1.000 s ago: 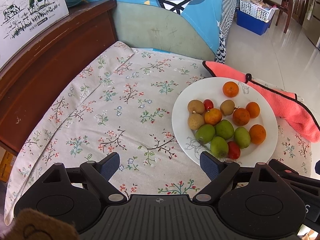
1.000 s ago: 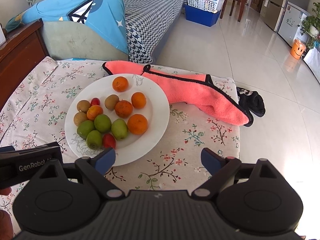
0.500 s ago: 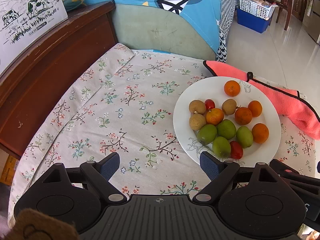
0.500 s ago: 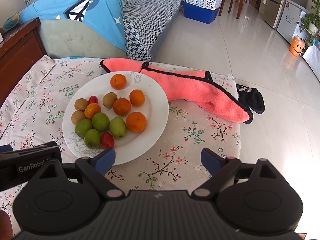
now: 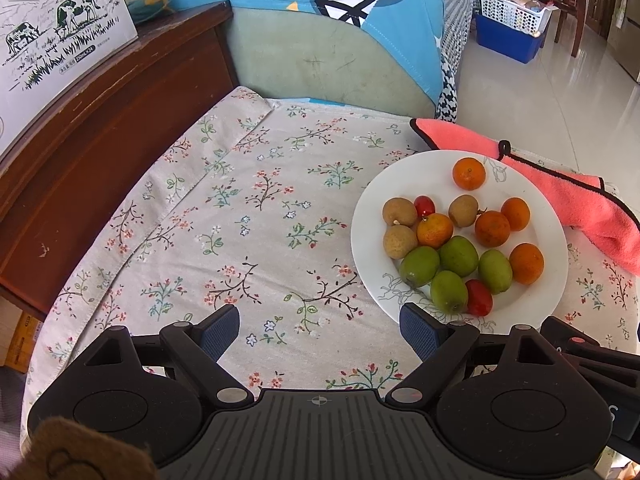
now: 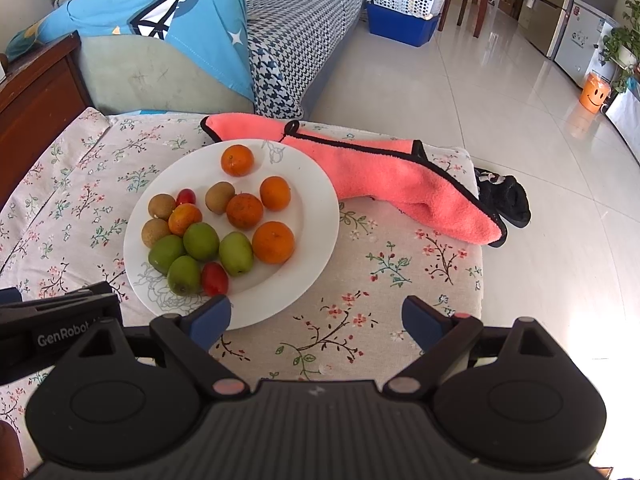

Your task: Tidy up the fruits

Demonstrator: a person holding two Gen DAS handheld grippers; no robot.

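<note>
A white plate (image 5: 548, 216) (image 6: 316, 216) on the floral tablecloth holds mixed fruit: several oranges (image 5: 469, 173) (image 6: 273, 242), several green fruits (image 5: 458, 256) (image 6: 201, 241), three brown longans (image 5: 399, 211) (image 6: 161, 206) and two red cherry tomatoes (image 5: 479, 297) (image 6: 215, 278). My left gripper (image 5: 319, 330) is open and empty, above the cloth to the left of the plate's near edge. My right gripper (image 6: 316, 318) is open and empty, with its left finger over the plate's near rim.
A pink towel (image 6: 384, 176) (image 5: 568, 188) lies behind and right of the plate. A wooden cabinet (image 5: 92, 120) with a milk carton box (image 5: 56, 32) flanks the table's left. A sofa with blue cover (image 6: 160, 32) stands behind. A black slipper (image 6: 504, 200) lies on the floor.
Both grippers have drifted slightly back and upward; the plate sits a little lower in each view. Both grippers stay open and nothing on the plate has moved.
</note>
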